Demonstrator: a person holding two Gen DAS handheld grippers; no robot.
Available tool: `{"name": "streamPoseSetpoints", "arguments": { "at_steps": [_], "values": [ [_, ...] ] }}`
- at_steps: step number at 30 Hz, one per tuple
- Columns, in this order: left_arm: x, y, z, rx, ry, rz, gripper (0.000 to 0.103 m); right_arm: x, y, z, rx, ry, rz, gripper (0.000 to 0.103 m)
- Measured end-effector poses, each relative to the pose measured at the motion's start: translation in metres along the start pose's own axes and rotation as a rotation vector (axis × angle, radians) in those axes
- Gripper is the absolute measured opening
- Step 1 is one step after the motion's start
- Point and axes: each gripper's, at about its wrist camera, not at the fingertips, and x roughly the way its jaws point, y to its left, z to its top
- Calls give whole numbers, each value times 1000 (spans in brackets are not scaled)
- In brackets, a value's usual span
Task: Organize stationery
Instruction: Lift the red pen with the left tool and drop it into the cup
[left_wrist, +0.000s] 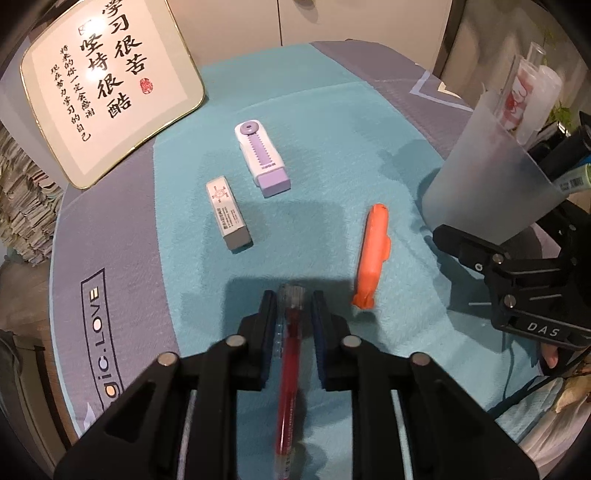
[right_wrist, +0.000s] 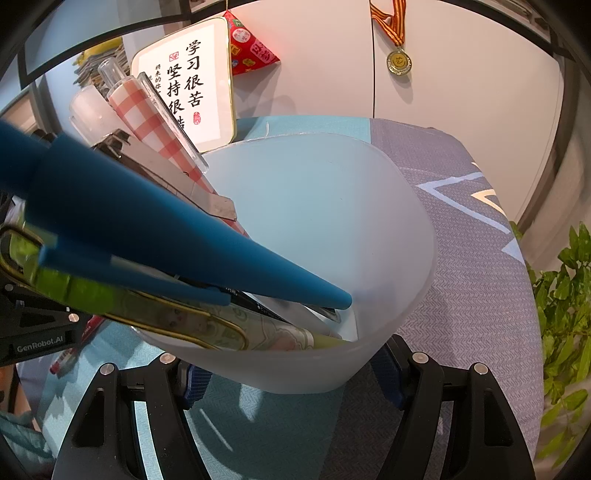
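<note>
Grey eraser (left_wrist: 229, 214) and purple eraser (left_wrist: 262, 158) lie on teal mat (left_wrist: 332, 122), long axes running away from cam. L gripper (left_wrist: 294, 301) jaws clamped on red pen (left_wrist: 290, 369), pen lengthwise between pads, cap end pointing fwd/down at mat. Orange eraser (left_wrist: 371, 254) just right, near-parallel. R gripper (right_wrist: 291, 380) jaws clamped on frosted cup (right_wrist: 369, 221), upright, pens inside leaning left.

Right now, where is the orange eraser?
In the left wrist view, the orange eraser lies on the teal mat, right of centre, near the frosted cup.
</note>
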Motion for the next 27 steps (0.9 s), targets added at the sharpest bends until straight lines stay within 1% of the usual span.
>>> {"name": "streamPoseSetpoints", "arguments": {
  "at_steps": [2,6,15,22,27],
  "values": [
    [-2,-1,0,-2,-7,-2,13,0,0,0,0,0,0,74],
    [-22,-4,0,6,-63,7,13,0,0,0,0,0,0,74],
    [-93,-12,-5,24,-232,26,12,0,0,0,0,0,0,74],
    [-129,-22,-3,31,-351,34,12,0,0,0,0,0,0,74],
    [-163,-31,13,31,-468,-12,12,0,0,-1,0,0,0,74]
  ]
}}
